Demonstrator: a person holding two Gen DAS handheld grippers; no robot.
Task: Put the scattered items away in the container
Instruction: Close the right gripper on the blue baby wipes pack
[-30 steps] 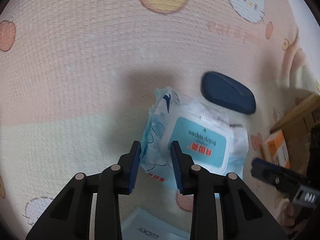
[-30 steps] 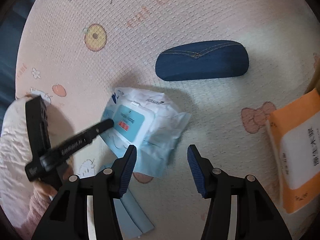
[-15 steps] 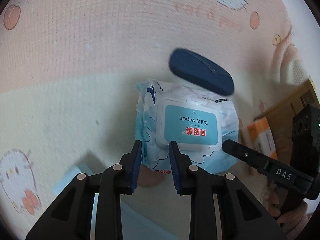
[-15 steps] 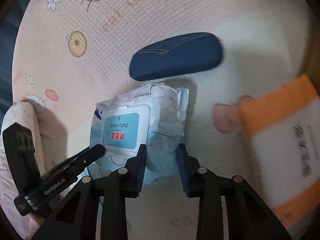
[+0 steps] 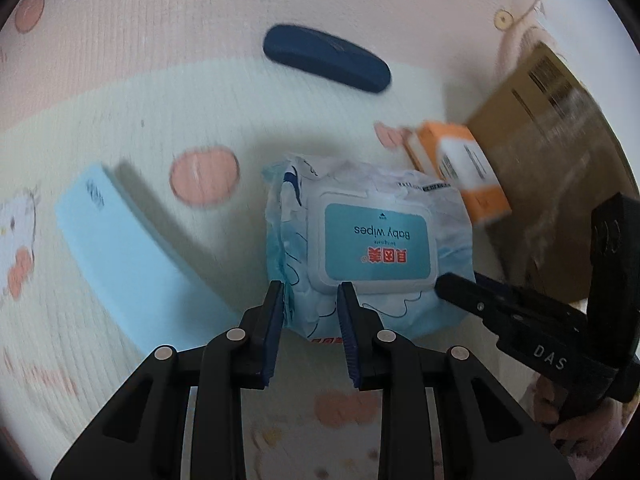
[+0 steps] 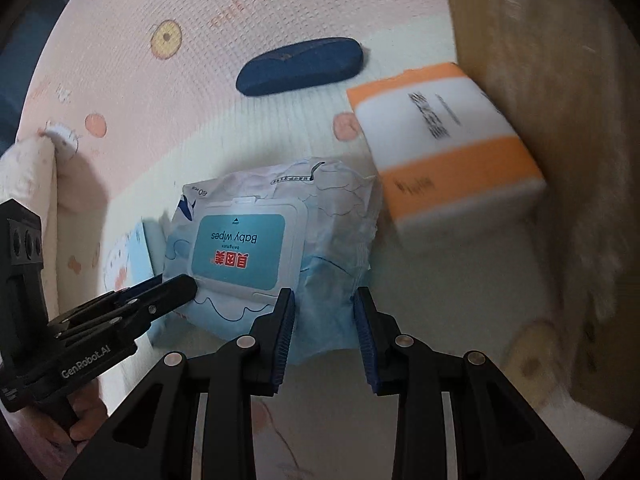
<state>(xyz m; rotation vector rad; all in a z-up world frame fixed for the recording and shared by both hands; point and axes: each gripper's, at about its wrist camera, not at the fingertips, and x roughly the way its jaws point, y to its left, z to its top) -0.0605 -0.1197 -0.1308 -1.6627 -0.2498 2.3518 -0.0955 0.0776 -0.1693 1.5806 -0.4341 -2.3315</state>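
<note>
Both hand-held grippers are clamped on the same pack of baby wipes (image 5: 370,248): the left hand-held gripper (image 5: 310,312) pinches the pack's lower left corner at the bottom centre of its own view, and the right hand-held gripper (image 6: 324,320) pinches the soft wrapper at the pack's lower right edge at the bottom centre of its view. The pack sits in the middle of both frames, label upward; whether it is lifted clear of the patterned play mat (image 5: 120,60) I cannot tell. The cardboard box (image 5: 552,140), presumably the container, fills the right edge of the frame, with an orange and white pack (image 6: 444,136) just beside its wall and close to the wipes. A dark blue case (image 5: 326,58) lies in the upper centre, well apart, and a light blue flat box (image 5: 132,248) lies at the left. The step in hand looks like carrying the wipes toward the box. The next move calls for raising the pack over the box wall with both grips kept matched, so the floppy wrapper neither twists nor slips, clearing the orange pack, then letting go inside.
</note>
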